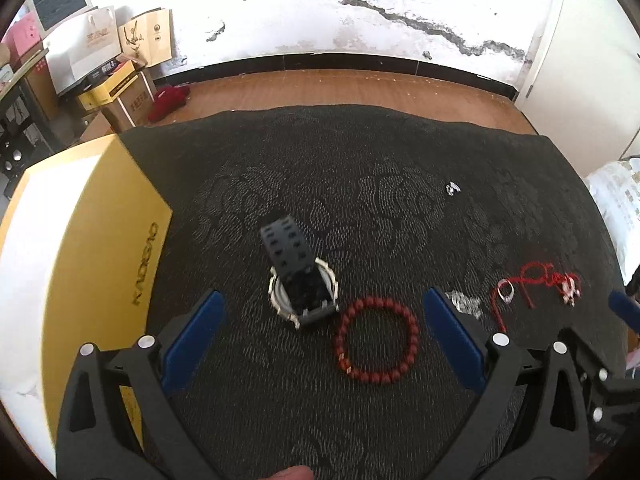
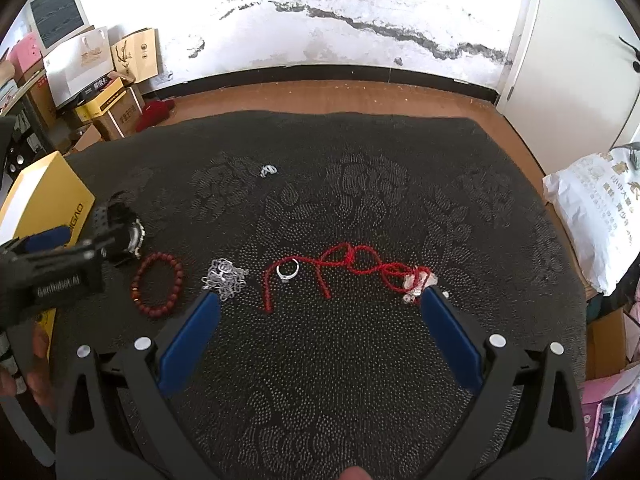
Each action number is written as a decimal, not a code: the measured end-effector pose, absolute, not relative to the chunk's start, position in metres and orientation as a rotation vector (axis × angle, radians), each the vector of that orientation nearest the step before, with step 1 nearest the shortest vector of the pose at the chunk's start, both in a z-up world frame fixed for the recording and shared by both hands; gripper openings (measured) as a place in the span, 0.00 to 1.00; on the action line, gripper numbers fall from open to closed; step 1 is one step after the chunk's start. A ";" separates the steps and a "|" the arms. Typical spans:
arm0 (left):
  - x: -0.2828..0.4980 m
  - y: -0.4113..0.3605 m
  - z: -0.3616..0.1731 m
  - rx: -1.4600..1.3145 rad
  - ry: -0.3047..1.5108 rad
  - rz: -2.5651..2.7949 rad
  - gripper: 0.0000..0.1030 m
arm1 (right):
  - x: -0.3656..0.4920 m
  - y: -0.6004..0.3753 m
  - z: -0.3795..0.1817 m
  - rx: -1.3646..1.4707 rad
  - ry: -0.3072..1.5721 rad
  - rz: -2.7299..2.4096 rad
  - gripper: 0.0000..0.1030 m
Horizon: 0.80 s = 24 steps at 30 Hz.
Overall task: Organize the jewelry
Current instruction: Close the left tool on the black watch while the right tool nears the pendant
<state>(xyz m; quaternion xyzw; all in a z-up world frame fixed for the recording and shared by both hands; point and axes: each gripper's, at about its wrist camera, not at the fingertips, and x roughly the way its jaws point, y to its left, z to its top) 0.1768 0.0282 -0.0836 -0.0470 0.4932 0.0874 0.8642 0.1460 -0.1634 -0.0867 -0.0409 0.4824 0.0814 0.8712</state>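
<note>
the left hand-held gripper [image 1: 322, 334] hangs wide open and empty over the dark patterned cloth [image 1: 360, 184] on the desk, its blue fingers [image 1: 192, 336] flanking the red bead bracelet [image 1: 378, 338]. left of the bracelet stands the yellow box [image 1: 84, 240]; just beside it, to its upper left, the black watch [image 1: 300, 284]; right of it the silver chain [image 2: 224, 278], silver ring [image 2: 288, 270] and red cord [image 2: 352, 264]. the right hand-held gripper [image 2: 320, 306], also spread wide and empty, hangs near the cord.
</note>
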 end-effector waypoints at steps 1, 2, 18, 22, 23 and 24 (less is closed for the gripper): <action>0.181 0.030 -0.088 -0.098 1.034 0.184 0.94 | 0.148 -0.164 -0.091 -0.082 1.017 0.168 0.94; 0.185 0.032 -0.092 -0.098 1.035 0.184 0.94 | 0.149 -0.165 -0.093 -0.080 1.021 0.168 0.94; 0.213 0.050 -0.147 -0.129 1.085 0.198 0.94 | 0.150 -0.169 -0.110 -0.088 1.032 0.202 0.94; 0.212 0.049 -0.147 -0.104 1.075 0.177 0.94 | 0.149 -0.169 -0.107 -0.109 1.010 0.203 0.94; 0.212 0.050 -0.147 -0.109 1.072 0.179 0.94 | 0.149 -0.169 -0.106 -0.103 1.011 0.208 0.94; 0.213 0.049 -0.147 -0.107 1.071 0.189 0.94 | 0.149 -0.170 -0.106 -0.095 1.012 0.212 0.94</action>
